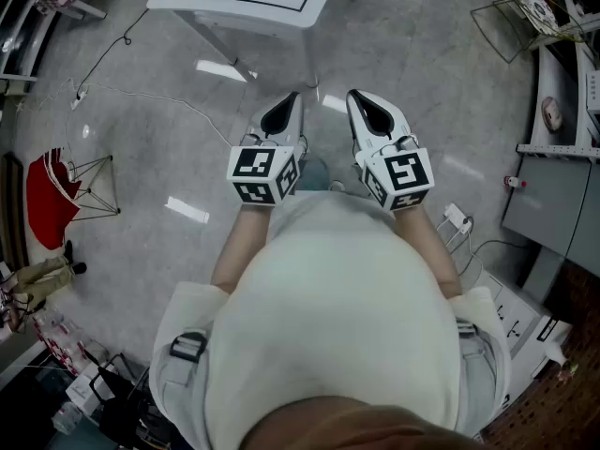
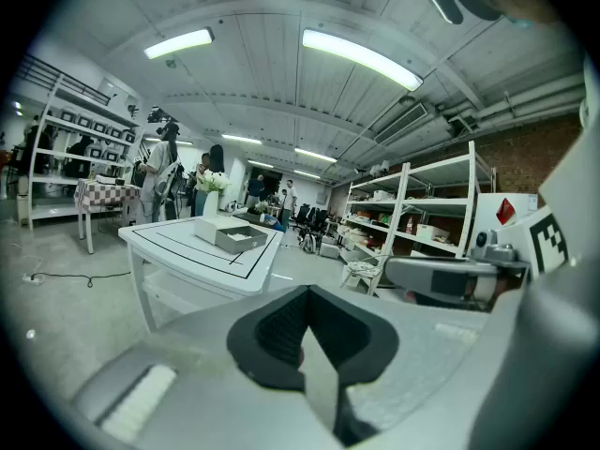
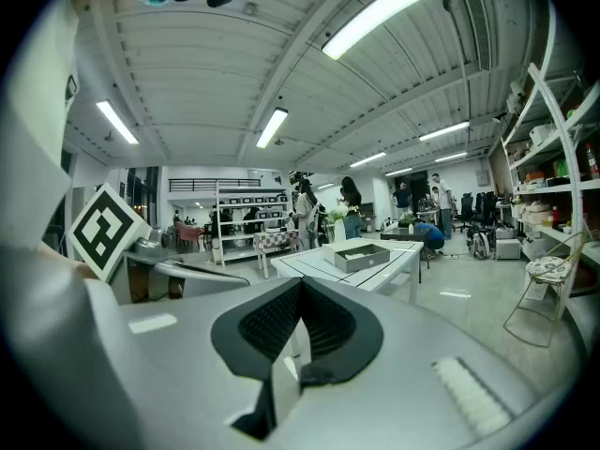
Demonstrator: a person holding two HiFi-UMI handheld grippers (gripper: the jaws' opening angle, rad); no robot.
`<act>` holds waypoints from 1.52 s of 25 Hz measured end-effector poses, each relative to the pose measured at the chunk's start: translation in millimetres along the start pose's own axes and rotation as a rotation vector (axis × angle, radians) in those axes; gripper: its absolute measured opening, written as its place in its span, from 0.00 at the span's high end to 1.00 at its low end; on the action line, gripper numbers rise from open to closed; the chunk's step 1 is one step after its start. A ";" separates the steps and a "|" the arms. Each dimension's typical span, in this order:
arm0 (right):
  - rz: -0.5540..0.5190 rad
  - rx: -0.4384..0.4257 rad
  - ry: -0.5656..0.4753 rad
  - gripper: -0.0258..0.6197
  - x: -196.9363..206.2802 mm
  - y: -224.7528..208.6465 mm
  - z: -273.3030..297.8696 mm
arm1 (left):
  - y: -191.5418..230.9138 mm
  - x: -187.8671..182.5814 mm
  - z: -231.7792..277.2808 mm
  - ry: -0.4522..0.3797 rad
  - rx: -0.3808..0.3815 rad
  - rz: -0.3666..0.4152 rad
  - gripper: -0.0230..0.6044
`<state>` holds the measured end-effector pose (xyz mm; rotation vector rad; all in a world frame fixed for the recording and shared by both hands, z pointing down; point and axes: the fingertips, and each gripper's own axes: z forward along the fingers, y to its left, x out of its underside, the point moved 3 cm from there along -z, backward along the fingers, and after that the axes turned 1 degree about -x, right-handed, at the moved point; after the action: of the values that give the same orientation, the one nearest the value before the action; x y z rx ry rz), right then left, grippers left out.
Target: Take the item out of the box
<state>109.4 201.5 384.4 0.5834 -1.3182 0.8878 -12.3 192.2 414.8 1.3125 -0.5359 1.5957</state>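
Observation:
An open grey box (image 2: 243,240) stands on a white table (image 2: 187,256) some way ahead of me, with a white box part (image 2: 213,226) against its left side. Something pale lies inside the box; I cannot make out what. The right gripper view shows the same box (image 3: 362,255) on the table (image 3: 323,270). In the head view only the table's near edge (image 1: 239,6) shows, at the top. My left gripper (image 1: 278,117) and right gripper (image 1: 371,112) are held side by side in front of the person's body, over the floor and well short of the table. Both are shut and hold nothing.
Grey shiny floor (image 1: 169,148) lies between me and the table. A cable (image 1: 141,97) runs across the floor at the left. Metal shelving (image 2: 422,218) stands to the right and desks (image 1: 553,195) line the right wall. Several people stand beyond the table (image 2: 164,172).

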 end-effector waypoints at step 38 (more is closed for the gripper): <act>0.003 -0.013 0.032 0.97 -2.1 -32.8 39.7 | 13.7 -17.0 51.8 0.003 0.000 -0.037 0.96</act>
<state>113.7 151.0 393.6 0.5551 -1.2958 0.8866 0.6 137.7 419.1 1.3126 -0.5068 1.5674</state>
